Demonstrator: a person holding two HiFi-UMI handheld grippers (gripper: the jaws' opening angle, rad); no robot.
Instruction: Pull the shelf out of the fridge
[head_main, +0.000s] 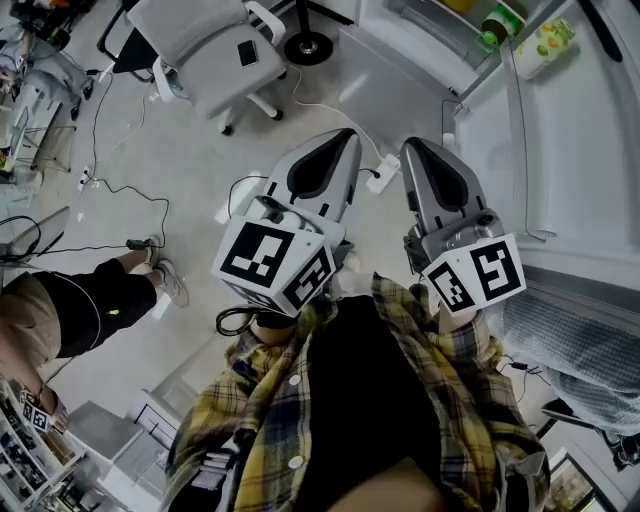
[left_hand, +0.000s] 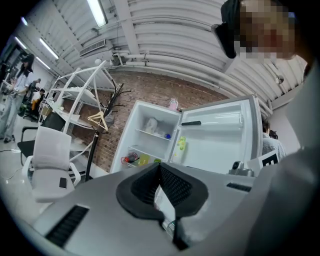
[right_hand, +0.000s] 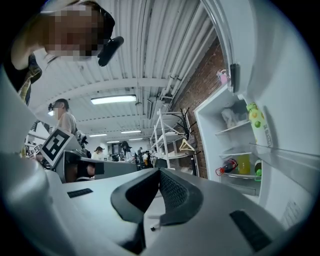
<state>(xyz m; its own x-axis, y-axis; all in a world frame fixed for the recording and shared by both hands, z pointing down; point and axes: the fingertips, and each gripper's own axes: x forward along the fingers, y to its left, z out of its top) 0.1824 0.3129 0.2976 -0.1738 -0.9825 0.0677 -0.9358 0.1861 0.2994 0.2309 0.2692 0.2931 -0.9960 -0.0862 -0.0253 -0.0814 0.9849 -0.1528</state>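
Facing open fridge (left_hand: 145, 112); white chair (left_hand: 50, 150), coat rack (left_hand: 94, 145) beside it.

The white fridge (left_hand: 144, 145) stands open, its door (left_hand: 220, 145) swung wide to the right. One shelf (left_hand: 152, 134) sits level, fully inside.

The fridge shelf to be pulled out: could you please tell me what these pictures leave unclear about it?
- Left gripper view: white open fridge is small; the left gripper's grey body hides its bottom.
- Head view: fridge cut off by top edge.
- Right gripper view: its shelves sit small at the right edge.
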